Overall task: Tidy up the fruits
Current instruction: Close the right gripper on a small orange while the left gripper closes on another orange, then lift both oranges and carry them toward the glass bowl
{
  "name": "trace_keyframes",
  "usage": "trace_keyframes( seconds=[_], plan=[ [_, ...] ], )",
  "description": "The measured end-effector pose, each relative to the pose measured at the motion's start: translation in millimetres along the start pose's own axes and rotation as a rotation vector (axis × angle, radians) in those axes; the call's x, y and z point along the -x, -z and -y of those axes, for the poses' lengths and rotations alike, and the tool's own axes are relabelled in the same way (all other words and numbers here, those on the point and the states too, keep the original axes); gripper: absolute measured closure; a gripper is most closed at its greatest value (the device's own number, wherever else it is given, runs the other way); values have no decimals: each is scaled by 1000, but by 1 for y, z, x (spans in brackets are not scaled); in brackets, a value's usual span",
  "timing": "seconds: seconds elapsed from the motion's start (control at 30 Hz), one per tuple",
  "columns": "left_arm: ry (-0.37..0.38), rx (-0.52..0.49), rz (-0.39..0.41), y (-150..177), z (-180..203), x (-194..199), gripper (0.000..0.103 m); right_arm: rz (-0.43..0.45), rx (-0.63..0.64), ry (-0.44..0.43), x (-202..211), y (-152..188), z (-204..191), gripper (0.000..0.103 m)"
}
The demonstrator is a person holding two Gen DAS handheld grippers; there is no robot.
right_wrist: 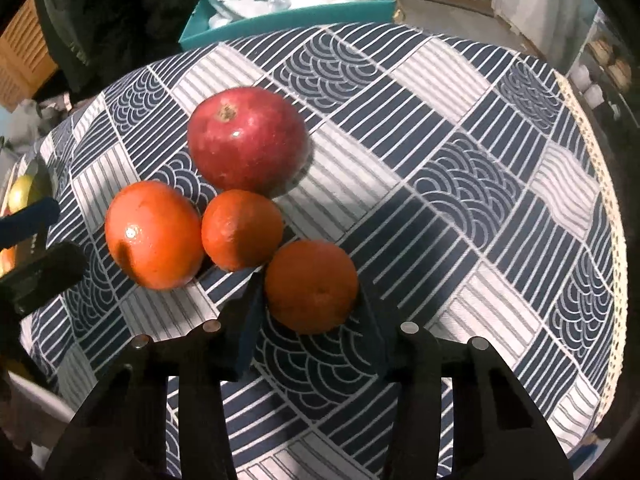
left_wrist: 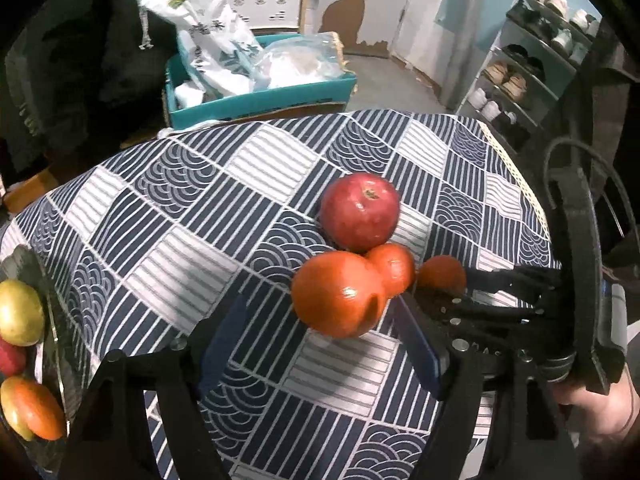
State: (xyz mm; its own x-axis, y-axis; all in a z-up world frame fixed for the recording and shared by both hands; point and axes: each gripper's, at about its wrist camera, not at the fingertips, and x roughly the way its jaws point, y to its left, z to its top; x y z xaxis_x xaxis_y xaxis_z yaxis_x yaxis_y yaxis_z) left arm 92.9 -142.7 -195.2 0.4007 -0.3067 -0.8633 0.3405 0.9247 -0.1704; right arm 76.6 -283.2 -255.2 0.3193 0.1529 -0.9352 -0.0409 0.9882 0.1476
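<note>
My right gripper points steeply down, its blue pads clamped on the nearest orange, a dimpled matte ball on the patterned tablecloth. Just beyond it cluster a small orange, a glossy large orange and a smooth red apple. My left gripper hangs open just short of the large orange (nothing held).

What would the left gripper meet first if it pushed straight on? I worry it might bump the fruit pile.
Most likely the big orange, just ahead of the open left gripper; the apple lies behind it.
</note>
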Motion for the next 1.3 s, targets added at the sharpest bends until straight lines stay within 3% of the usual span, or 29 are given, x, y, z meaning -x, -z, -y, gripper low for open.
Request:
trace_keyframes(
  seconds=[0.3, 0.87, 0.93, 1.3],
  plan=[
    [28, -27, -40, 0, 12, -25, 25, 49, -58, 54, 22, 3, 26, 58],
    [74, -3, -83, 2, 5, -57, 28, 50, -104, 39, 14, -6, 32, 58],
    [61, -5, -79, 2, 4, -58, 34, 49, -100, 38, 13, -6, 30, 58],
    [2, -35, -68, 6, 2, -52, 34, 85, -57, 71, 19, -10, 20, 59]
  ],
)
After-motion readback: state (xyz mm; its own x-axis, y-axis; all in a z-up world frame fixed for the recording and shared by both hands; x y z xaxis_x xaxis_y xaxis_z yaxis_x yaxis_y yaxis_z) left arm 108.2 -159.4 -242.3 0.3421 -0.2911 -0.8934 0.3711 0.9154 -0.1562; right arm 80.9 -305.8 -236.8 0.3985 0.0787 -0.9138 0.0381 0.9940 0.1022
